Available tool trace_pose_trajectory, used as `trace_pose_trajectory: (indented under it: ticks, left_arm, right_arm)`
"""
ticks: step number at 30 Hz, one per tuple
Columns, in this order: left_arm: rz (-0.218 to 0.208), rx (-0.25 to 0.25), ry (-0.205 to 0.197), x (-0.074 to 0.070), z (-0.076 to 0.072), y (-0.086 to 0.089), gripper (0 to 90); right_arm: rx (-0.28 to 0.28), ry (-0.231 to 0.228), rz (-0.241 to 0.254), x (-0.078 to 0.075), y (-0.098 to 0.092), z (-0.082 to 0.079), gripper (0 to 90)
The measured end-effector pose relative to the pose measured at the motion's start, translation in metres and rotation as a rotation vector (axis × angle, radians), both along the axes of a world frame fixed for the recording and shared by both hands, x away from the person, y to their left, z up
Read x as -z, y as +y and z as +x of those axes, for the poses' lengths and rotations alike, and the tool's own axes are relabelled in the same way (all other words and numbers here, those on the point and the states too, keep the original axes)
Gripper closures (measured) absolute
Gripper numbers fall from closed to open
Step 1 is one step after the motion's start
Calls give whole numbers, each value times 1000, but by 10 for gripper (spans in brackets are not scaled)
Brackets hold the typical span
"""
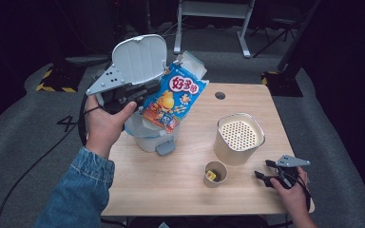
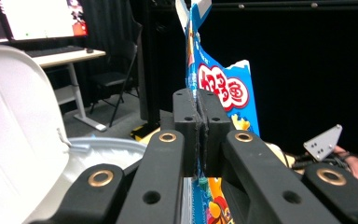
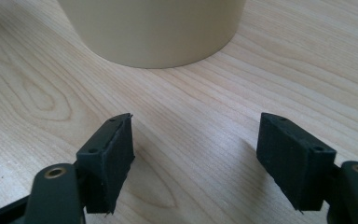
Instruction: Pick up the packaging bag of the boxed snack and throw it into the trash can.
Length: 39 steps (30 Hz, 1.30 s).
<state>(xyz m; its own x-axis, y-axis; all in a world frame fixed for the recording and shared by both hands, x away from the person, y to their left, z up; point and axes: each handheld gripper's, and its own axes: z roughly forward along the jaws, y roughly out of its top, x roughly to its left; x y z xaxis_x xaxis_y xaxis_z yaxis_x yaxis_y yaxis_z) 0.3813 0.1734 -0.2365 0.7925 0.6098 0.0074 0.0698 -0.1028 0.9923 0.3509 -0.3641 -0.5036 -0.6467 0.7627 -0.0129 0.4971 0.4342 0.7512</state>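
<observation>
Above open white bin point(image 1: 145, 135), left gripper point(image 2: 198, 135) fingers pinching blue snack bag point(image 1: 173, 97); right gripper point(image 3: 200, 158) fingers gaping, idling on tabletop point(image 1: 180, 180). Thin grip possibly slipping, bag missing bin.

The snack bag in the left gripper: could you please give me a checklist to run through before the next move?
1. Left gripper clamped on snack bag: ok.
2. Bin lid open: ok.
3. Bag over the bin mouth: ok in the high view.
4. Bag top torn open; anything left inside: cannot tell.
5. Right gripper open, empty, apart from the canister: ok.
6. Cup away from the bin: ok.
</observation>
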Motion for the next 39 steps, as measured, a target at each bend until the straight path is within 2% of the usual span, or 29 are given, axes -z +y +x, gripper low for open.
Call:
trace_pose_trajectory:
  ticks: [6, 12, 21, 24, 29, 33, 39]
  left_arm:
    - [-11, -22, -16, -17, 6, 5, 879]
    - [-38, -55, -43, -27, 11, 6, 879]
    - [-76, -100, -81, -42, 29, 12, 879]
    - [-81, -125, -77, -45, 39, 14, 879]
    - [-74, -180, -69, -44, 55, 17, 879]
    - [-79, -217, -56, -38, 67, 18, 879]
    - [-54, -227, -33, -30, 79, 12, 878]
  right_arm:
    - [1, 2, 1, 0, 0, 0, 273]
    - [0, 1, 0, 0, 0, 0, 273]
    - [0, 1, 0, 0, 0, 0, 273]
    - [0, 1, 0, 0, 0, 0, 273]
    - [0, 1, 0, 0, 0, 0, 273]
    - [0, 1, 0, 0, 0, 0, 273]
    - [2, 2, 3, 0, 0, 0, 273]
